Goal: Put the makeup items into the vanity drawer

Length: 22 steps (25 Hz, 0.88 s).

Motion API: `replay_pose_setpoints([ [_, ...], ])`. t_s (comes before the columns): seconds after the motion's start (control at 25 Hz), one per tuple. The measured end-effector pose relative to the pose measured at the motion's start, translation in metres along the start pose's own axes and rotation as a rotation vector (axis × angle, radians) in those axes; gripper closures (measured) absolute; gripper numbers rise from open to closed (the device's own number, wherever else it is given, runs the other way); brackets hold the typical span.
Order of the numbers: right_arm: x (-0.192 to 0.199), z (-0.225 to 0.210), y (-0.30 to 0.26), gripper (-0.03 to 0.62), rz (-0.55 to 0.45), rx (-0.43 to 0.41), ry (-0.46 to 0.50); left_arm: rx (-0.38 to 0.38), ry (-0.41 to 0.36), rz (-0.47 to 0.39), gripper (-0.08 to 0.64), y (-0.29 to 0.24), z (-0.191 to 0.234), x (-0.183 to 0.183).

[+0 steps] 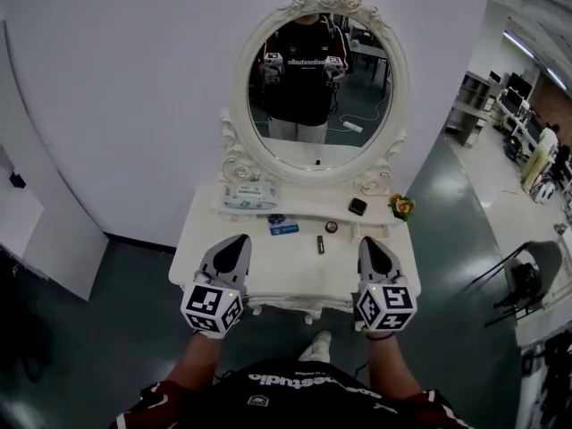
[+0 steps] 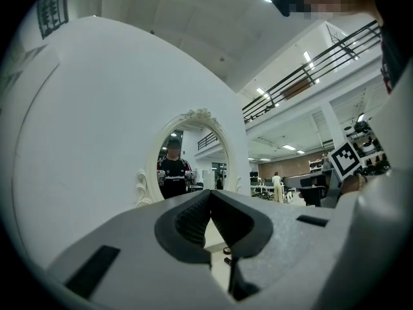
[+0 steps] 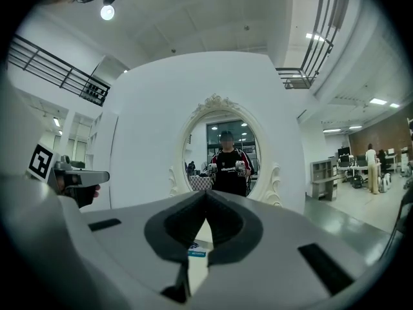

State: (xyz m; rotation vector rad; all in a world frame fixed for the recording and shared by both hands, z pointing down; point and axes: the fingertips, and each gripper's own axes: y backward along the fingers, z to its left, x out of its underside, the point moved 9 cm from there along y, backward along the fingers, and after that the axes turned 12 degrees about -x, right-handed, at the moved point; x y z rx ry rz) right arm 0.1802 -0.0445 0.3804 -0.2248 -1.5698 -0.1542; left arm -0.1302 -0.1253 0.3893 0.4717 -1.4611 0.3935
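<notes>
The left gripper (image 1: 239, 239) hangs over the white vanity table (image 1: 268, 271), below and left of the oval mirror (image 1: 315, 105) with its scrolled white frame. Its dark ribbed jaws meet at the tips with nothing between them, and its cube bears black-and-white square markers. Under the mirror's lower left rim a flat soft pack (image 1: 250, 196) lies on the raised shelf, its pale print too small to read. Below the mirror's bottom edge sit a small round blue item (image 1: 276, 219) and a blue-and-white box (image 1: 283, 230) with an illegible label. A slim dark tube (image 1: 320, 244) has its long axis pointing toward the mirror. Beside it is a round dark compact (image 1: 332, 227). Under the lower right rim are a square black box (image 1: 357, 206) and a small flower pot (image 1: 402, 206). The right gripper (image 1: 368, 241), below and right of the mirror, is closed and empty.
</notes>
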Motion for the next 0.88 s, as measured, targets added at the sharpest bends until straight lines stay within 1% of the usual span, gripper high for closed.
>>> replay_pose_setpoints([
  [0.4,0.0026,0.0061,-0.0052,0.591,0.008,-0.016,-0.017,0.001,0.005,0.003,0.554,0.0028,0.0034,0.0017],
  [0.88,0.0092,0.0065,-0.0063,0.591,0.018,-0.011,-0.031,0.0,0.007,0.005,0.555,0.0022,0.0075,0.006],
])
